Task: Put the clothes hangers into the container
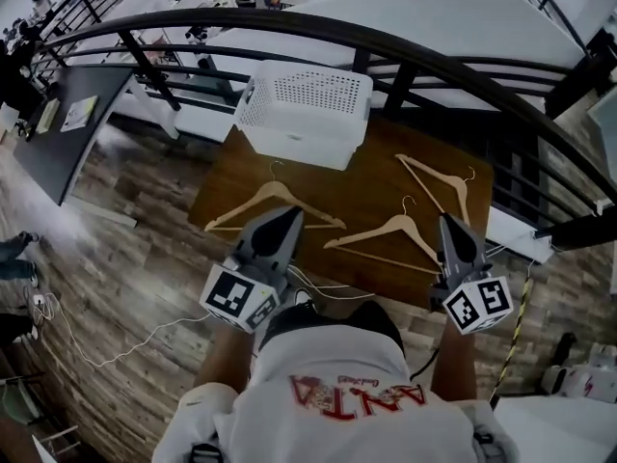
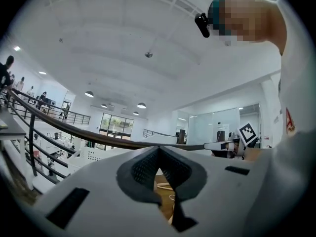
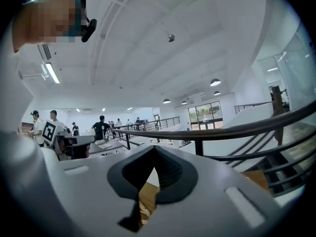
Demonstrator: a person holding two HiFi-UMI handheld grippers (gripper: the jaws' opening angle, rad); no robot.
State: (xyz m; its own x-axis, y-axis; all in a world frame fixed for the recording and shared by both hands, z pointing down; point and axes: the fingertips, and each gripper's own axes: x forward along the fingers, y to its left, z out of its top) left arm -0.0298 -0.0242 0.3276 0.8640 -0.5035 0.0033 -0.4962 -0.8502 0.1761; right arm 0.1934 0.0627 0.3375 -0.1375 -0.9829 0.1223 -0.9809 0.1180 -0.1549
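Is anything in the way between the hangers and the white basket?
Nothing I can see. The left hanger, middle hanger and right hanger lie flat on the brown table, with only bare tabletop between them and the white basket at its far edge.

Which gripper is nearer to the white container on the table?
Left. The left gripper is at the table's near edge in line with the container; the right gripper is at the same edge, well off to the right.
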